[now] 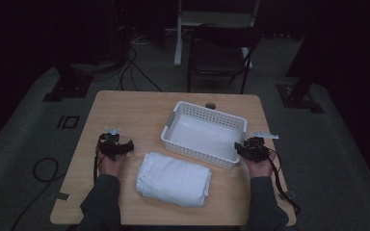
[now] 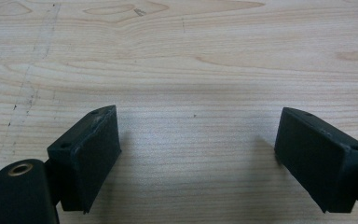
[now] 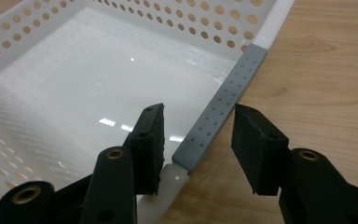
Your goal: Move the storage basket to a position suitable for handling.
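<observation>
Reaching in from the bottom of the high view on dark sleeves (image 1: 101, 204), both hands low over the wooden table (image 1: 125, 108). Left hand (image 1: 111, 163) gripping the left gripper (image 1: 120, 146) near the table's left edge, aimed forward and slightly toward the middle; jaws spread wide, released, bare wood between them in the left gripper view (image 2: 198, 135). Right hand (image 1: 259, 166) holding the right gripper (image 1: 243, 148) at the near right corner of the white perforated basket (image 1: 185, 111). Jaws parted there too, straddling the grey grip strip (image 3: 223, 105) on the basket rim, one jaw inside over the basket floor, the other outside over the wood; touching the strip or not, cannot tell. Basket set right of centre, long axis slanting from far left to near right. Folded white towel (image 1: 173, 179) lying just in front of the basket, long axis roughly left to right, folded edge at its left end. Dim lighting; gripper details in the high view hard to make out. Chair (image 1: 219, 53) beyond the table mostly lost in shadow.
</observation>
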The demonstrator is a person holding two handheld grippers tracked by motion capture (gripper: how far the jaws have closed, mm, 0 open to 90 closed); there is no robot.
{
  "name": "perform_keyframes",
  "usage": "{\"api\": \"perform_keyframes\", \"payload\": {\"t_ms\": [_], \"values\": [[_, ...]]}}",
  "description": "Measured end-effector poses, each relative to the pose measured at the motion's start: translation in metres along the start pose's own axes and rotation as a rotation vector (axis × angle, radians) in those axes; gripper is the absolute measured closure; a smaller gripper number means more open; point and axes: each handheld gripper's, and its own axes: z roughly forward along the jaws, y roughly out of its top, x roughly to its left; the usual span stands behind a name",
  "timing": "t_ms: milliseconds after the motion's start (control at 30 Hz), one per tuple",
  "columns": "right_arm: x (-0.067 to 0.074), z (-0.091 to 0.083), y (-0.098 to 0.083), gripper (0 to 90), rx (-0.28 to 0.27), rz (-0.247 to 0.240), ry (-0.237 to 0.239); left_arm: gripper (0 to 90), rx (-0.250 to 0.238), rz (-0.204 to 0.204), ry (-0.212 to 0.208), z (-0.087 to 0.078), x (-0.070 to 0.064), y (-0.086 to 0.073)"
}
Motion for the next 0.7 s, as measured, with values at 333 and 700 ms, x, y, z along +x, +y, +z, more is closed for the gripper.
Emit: {"api": "perform_keyframes", "payload": {"t_ms": [333, 700], "values": [[0.008, -0.004, -0.003, 49.4, 0.016, -0.010, 0.023, 13.8, 0.000, -0.002, 0.000, 0.000, 0.000, 0.000], [0.007, 0.007, 0.004, 55.6, 0.015, 0.004, 0.033, 13.8, 0.000, 0.006, -0.008, -0.001, 0.000, -0.001]]}}
